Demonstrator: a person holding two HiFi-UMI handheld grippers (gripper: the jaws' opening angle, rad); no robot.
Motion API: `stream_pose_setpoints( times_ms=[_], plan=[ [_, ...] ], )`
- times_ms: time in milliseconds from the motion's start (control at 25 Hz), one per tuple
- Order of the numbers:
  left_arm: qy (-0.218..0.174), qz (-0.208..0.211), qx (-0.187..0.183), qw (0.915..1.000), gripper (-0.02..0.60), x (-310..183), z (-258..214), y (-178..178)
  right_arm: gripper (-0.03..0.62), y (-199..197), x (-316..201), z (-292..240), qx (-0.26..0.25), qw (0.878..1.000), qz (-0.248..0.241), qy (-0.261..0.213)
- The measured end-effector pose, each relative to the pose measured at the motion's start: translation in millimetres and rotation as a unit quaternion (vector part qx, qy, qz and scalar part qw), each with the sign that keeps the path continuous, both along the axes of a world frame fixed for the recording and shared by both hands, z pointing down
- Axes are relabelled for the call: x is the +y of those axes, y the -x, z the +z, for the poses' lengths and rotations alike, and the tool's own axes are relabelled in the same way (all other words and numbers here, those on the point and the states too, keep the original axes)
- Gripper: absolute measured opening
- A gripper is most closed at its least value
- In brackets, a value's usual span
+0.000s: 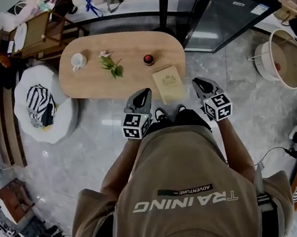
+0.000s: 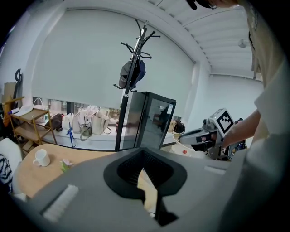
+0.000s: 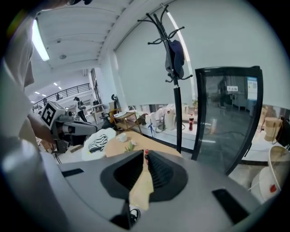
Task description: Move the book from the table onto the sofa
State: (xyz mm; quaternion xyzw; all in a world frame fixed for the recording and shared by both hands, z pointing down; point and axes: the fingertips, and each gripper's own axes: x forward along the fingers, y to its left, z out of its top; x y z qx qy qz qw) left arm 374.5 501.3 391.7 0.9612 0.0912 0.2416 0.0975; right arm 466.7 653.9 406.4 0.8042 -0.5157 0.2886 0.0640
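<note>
A tan book (image 1: 169, 84) lies flat at the near right edge of the oval wooden table (image 1: 125, 43). My left gripper (image 1: 144, 93) hovers just left of the book at the table's edge, jaws together and empty. My right gripper (image 1: 197, 81) is just right of the book, shut on nothing. The sofa is a white beanbag seat (image 1: 55, 130) with a striped cushion (image 1: 40, 103), left of the table. In the left gripper view my left gripper (image 2: 144, 170) hides the book. In the right gripper view my right gripper (image 3: 146, 159) does the same; the beanbag (image 3: 97, 139) shows at left.
On the table stand a white cup (image 1: 78, 60), a flower sprig (image 1: 111, 65) and a small red object (image 1: 149, 60). A black glass cabinet (image 1: 226, 10) and a coat stand (image 1: 163, 1) rise behind it. A round white basket (image 1: 287, 57) sits right, a wooden shelf (image 1: 34, 32) far left.
</note>
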Motion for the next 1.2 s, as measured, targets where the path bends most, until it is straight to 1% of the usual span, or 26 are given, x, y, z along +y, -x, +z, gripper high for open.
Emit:
stream_pose_setpoints(
  times_ms=[240,360,480,560,680,800,960,1080,1200],
  plan=[
    [-0.008,-0.018,-0.033,0.9993,-0.002,10.1,10.9,-13.6,0.006,-25.6,-1.6,42.0,-0.040,0.999,-0.030,0.010],
    [0.006,-0.011,-0.044,0.9990,-0.002,25.0,17.2,-27.0,0.006,-40.9,0.9,70.7,-0.060,0.997,-0.052,0.023],
    [0.013,-0.011,-0.058,0.9982,-0.002,38.9,33.1,-37.9,0.006,-53.7,3.7,104.1,-0.080,0.993,-0.073,0.044],
    [0.021,-0.015,-0.074,0.9969,-0.002,46.5,48.8,-44.4,0.006,-57.2,5.6,128.9,-0.102,0.990,-0.083,0.054],
    [0.026,-0.003,-0.095,0.9951,-0.002,57.6,74.9,-54.2,0.006,-59.0,8.5,169.8,-0.152,0.984,-0.073,0.056],
    [0.019,0.022,-0.119,0.9925,-0.002,73.8,108.1,-54.5,0.006,-47.8,17.4,216.7,-0.185,0.977,-0.075,0.079],
    [0.018,0.037,-0.154,0.9872,-0.002,80.9,165.3,-50.1,0.006,-19.0,17.7,271.6,-0.241,0.963,-0.082,0.084],
    [0.021,0.034,-0.184,0.9822,-0.002,77.1,206.8,-45.7,0.006,3.4,12.9,306.4,-0.272,0.954,-0.097,0.079],
    [0.031,0.020,-0.208,0.9775,-0.002,74.5,242.4,-30.6,0.006,20.9,16.6,333.2,-0.279,0.950,-0.111,0.084]
  ],
)
